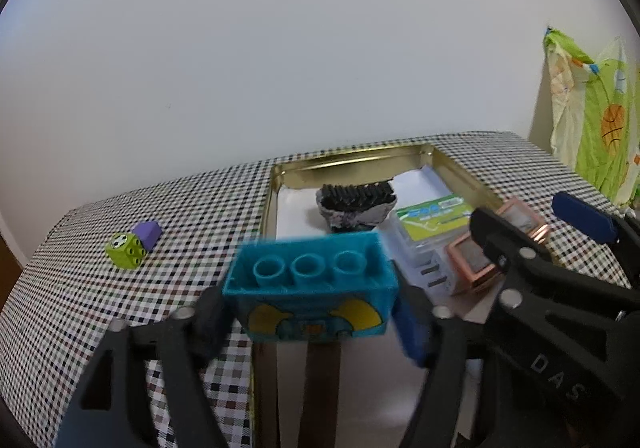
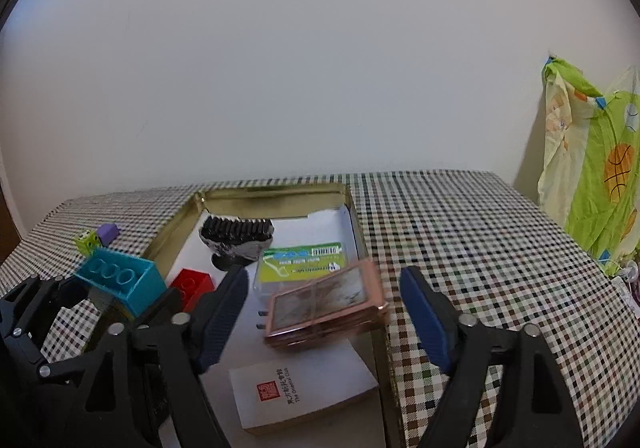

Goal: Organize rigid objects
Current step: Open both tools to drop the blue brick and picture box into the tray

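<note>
My left gripper (image 1: 312, 312) stands apart around the teal brick (image 1: 310, 284) (blurred); my right gripper (image 2: 324, 312) gapes around the pink case (image 2: 326, 302) over the tin (image 2: 276, 199).

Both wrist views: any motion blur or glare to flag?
Left wrist view: teal brick smeared, blurred edges; checked cloth behind it sharp; dull sheen on gold tin wall. Right wrist view: rose-gold case blurred, white booklet print legible. Both views: heavy fisheye bending, dark corners.
</note>
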A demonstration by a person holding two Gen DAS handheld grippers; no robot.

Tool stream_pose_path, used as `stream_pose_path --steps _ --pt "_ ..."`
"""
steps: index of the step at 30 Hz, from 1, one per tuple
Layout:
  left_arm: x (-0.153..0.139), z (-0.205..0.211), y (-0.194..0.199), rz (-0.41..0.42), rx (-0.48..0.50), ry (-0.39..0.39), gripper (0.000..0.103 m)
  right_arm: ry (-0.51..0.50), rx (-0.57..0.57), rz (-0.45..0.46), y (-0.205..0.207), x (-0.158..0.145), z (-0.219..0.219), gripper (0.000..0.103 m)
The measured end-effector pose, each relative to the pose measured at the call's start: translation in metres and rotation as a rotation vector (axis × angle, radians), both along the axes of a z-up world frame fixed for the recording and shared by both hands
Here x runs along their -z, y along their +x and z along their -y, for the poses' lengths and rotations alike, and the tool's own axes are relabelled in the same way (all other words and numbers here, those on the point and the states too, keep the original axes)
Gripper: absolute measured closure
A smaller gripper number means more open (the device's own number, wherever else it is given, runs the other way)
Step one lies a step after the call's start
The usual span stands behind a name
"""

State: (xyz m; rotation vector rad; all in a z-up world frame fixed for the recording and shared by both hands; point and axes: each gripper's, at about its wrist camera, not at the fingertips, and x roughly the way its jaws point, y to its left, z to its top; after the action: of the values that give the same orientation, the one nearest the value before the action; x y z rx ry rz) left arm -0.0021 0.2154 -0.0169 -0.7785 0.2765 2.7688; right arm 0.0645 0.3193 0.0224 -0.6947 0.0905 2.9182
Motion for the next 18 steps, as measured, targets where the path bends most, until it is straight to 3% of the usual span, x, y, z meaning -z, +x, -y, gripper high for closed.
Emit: stream_pose_path --steps 1,3,8,18 --pt "-0.001 0.001 0.003 -0.011 0.001 0.006 0.012 0.007 0.005 -0.024 0.004 -0.002 0.002 0.015" --pt "-0.004 0.003 0.008 -0.043 -0.003 0.017 0.0 0.019 0.018 -0.075 0.013 -0.005 0.004 0.013" --pt "-0.007 0.013 0.008 -0.043 -0.022 0.058 0.0 0.065 0.072 -0.164 0.029 -0.013 0.011 0.007" --pt "-0.004 0.033 0.0 0.031 -0.082 0.12 0.0 0.065 0.075 -0.178 0.033 -0.016 0.007 0.007"
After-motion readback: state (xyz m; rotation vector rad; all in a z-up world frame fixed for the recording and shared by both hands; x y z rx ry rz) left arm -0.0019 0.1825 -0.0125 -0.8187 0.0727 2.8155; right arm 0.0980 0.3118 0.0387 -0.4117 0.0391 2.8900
